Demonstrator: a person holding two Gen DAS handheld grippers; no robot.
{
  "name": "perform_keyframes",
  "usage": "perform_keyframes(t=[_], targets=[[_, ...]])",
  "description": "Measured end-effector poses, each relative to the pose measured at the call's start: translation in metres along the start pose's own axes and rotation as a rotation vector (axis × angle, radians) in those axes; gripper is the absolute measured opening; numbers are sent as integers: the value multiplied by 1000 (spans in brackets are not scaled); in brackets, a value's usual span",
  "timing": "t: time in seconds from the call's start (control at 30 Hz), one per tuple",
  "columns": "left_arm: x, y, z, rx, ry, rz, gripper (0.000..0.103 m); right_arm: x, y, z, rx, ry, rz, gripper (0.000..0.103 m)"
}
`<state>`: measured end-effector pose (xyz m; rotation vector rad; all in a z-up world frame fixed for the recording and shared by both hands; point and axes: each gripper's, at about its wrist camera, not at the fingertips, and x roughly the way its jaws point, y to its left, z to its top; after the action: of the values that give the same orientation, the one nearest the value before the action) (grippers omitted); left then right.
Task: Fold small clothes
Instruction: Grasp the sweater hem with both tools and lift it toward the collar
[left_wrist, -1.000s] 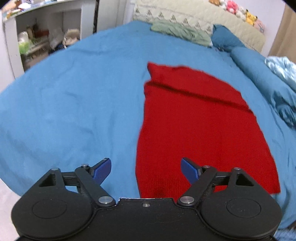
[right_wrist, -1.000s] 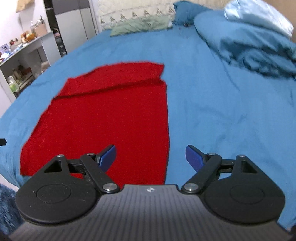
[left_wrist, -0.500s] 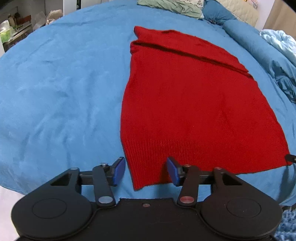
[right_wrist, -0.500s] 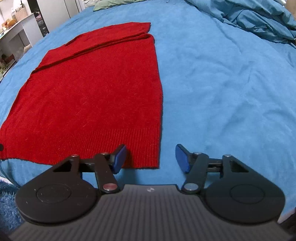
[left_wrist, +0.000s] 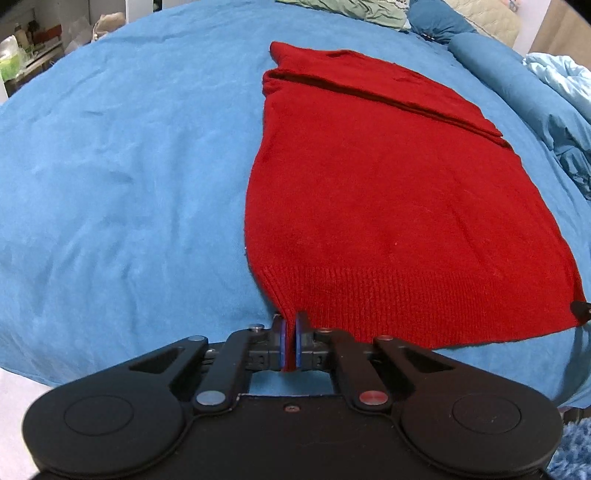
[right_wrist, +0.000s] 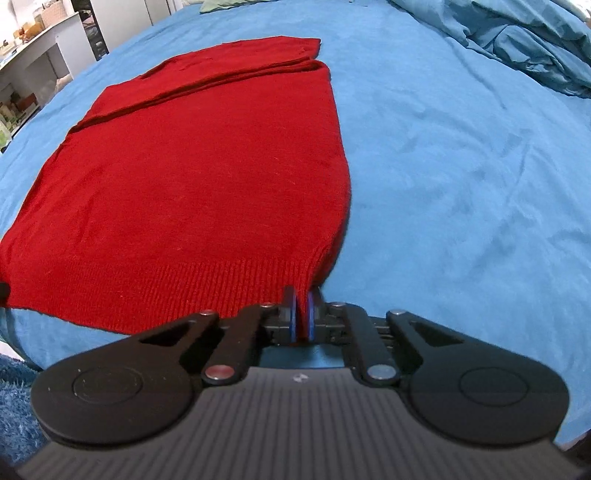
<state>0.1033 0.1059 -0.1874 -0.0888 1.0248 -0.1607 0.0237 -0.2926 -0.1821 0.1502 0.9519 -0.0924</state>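
red sweater (left_wrist: 388, 206) | hem corners pinched | left tool (left_wrist: 290, 325) | right tool (right_wrist: 302, 301)

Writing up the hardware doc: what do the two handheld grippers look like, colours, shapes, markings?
Both are matte black. The left gripper has blue-padded jaws on scissor-like linkage bars with silver pivot pins and one red one, two round housings and a smooth body. The right gripper matches it, but its body is ribbed grey with a small white logo. No cables or sleeves visible.

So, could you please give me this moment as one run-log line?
stage: hem grasp | left gripper: shut on red sweater near-left corner | right gripper: shut on near-right corner | sweater: flat on blue bedspread
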Motion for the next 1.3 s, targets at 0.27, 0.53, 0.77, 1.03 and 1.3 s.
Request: perform_keyframes(t=[0.27, 0.53, 0.77, 1.03, 1.3], targets=[[-46, 8, 14, -87, -89, -58, 4, -26, -18, 18, 86, -26, 102, 20], [-99, -15, 75, -89, -301, -118, 4, -77, -31, 86, 162, -163, 264, 20], [-86, -24, 191, -159, -442, -134, 4, -74, -29, 201, 144, -289, 306, 20], [27, -14, 330, -216, -467, -65, 4, 36, -27, 358, 203, -329, 249, 20], [166, -2, 369, -287, -373, -14, 4, 209, -27, 402, 218, -220, 170, 20]])
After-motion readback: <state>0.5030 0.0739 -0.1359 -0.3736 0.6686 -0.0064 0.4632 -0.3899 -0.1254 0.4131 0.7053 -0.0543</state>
